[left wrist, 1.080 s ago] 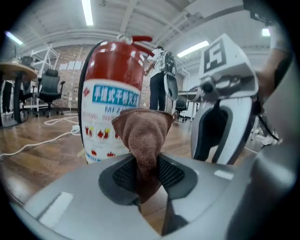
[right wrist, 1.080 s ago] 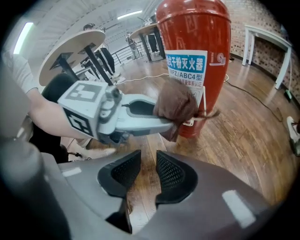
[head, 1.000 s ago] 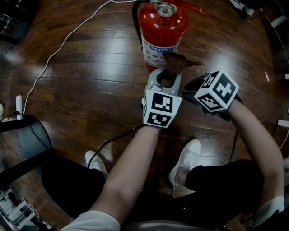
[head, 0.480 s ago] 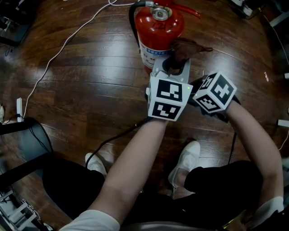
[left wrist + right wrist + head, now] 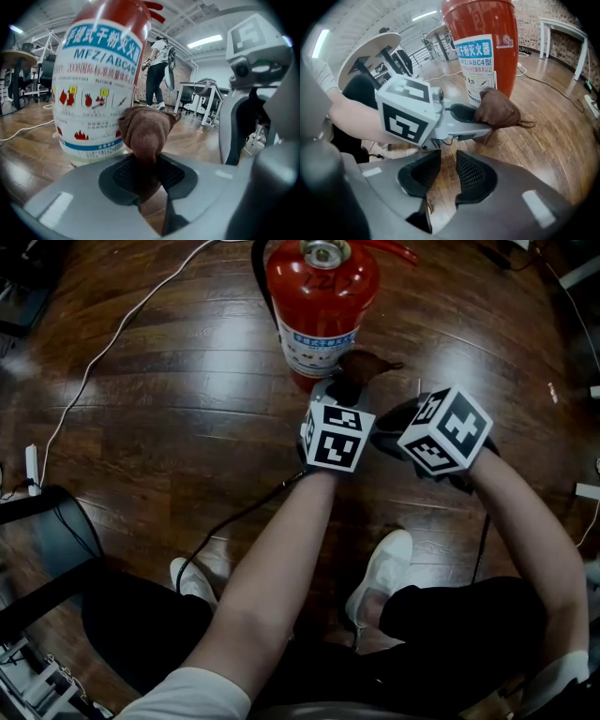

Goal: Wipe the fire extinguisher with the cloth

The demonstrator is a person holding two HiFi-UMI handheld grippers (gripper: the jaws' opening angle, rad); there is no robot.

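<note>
Head view: the left gripper (image 5: 345,382) points at the lower part of the red fire extinguisher (image 5: 322,296), which stands upright on the wooden floor (image 5: 169,427). A brown cloth (image 5: 364,366) is bunched at the left fingertips, just beside the cylinder's lower right side. The right gripper (image 5: 384,435) sits close to the right of the left gripper, its fingers short of the cloth. A white cable (image 5: 112,352) lies on the floor well to the left of the left fingers. Left gripper view: both jaws are closed on the cloth (image 5: 145,136). The cloth rises from between the pads (image 5: 176,176) as a rounded wad. The extinguisher's white label (image 5: 96,89) stands directly beyond the fingertips, to their left. Whether the wad touches the label cannot be told. Right gripper view: the right jaws stand a narrow gap apart with nothing between them, and only floor shows through the gap. Ahead of these fingers the left gripper (image 5: 461,123) crosses the frame. Its cloth (image 5: 499,110) sits against the lower edge of the extinguisher (image 5: 485,47).
</note>
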